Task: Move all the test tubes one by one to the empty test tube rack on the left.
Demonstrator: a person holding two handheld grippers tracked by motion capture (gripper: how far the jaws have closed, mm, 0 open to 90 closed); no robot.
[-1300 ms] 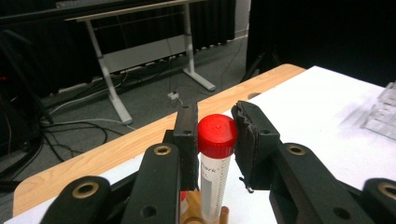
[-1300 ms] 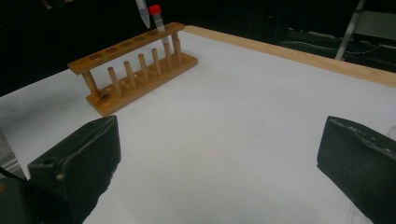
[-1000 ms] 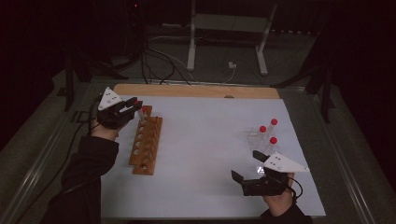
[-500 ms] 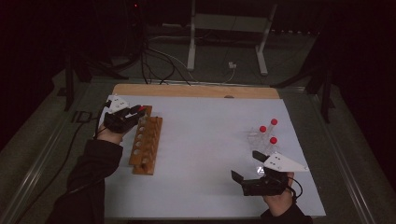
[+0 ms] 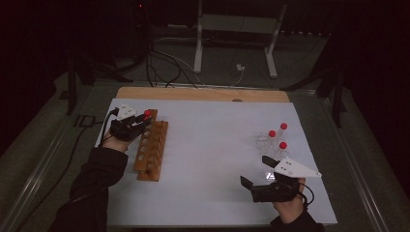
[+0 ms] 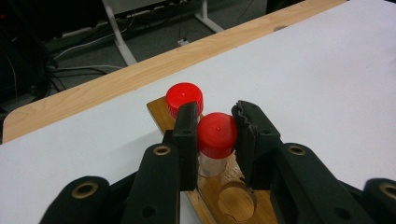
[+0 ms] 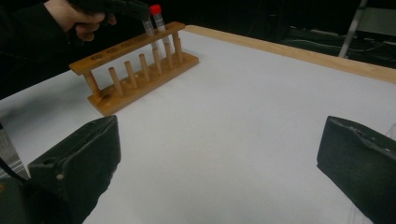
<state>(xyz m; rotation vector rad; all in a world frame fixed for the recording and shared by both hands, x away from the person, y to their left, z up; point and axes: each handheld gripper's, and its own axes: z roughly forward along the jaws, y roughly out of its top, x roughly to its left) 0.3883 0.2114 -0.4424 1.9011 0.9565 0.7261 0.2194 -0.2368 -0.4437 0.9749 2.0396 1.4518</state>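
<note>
Red-capped tube point(image 6: 215, 140) pinched between left gripper point(image 6: 215, 135) jaws, over wooden rack point(image 5: 151, 150) near table's left edge, maybe partly in a hole. Right gripper point(image 5: 260, 178) spread wide, holding nothing.

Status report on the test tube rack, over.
Left gripper jaws around a red-capped tube in the wooden rack. Right gripper open, resting near three loose tubes. Nothing in the way.

Rack point(image 5: 151, 150) left, 3 tubes point(image 5: 277, 138) right.
</note>
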